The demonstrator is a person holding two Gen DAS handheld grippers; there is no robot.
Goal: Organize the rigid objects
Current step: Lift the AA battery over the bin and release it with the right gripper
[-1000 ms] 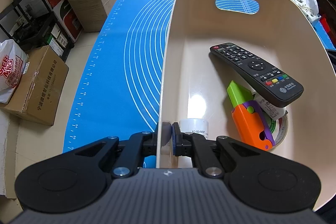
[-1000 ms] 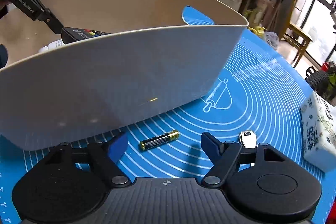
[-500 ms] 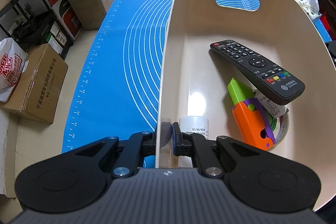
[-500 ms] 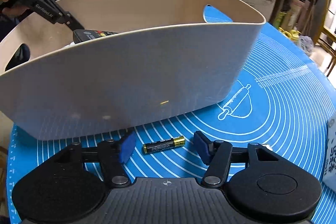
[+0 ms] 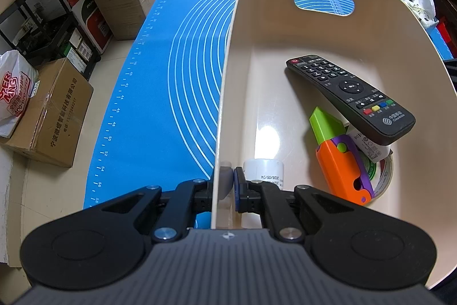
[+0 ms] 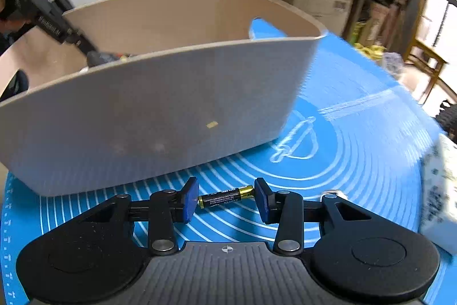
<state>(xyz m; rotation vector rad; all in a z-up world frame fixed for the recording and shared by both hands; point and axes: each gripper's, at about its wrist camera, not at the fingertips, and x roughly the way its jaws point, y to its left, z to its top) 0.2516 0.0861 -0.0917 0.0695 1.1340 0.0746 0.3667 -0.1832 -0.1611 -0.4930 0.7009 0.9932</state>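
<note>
Beige plastic bin stands on a blue mat. The left gripper is clamped on the bin's near wall, one pad outside and one inside, with no gap left between pad and wall; it steadies the bin. Inside lie a remote, an orange-and-green toy, a tape roll and a white bottle.

Right wrist view: the battery lies flat on the mat just in front of the bin's outer wall, apart from it. The right gripper is lowered around it, and its jaws are closing with the battery between them. The battery's long axis runs nearly across the gap, from one blue pad to the other, gold end toward the right-hand pad, tilted slightly up on that side. The left-hand pad appears to meet the dark end; at the gold end contact cannot be told. A grip has probably not formed yet.

Judgement: the coming closure turns on this end-to-end alignment. The pads would seize the battery by its two small end faces, not its sides, so a slight skew could let it pivot or squirt out. The right hand is plainly the nearer; the left is occupied at the bin. A metal object shows just behind the right finger, too blurred to identify.
</note>
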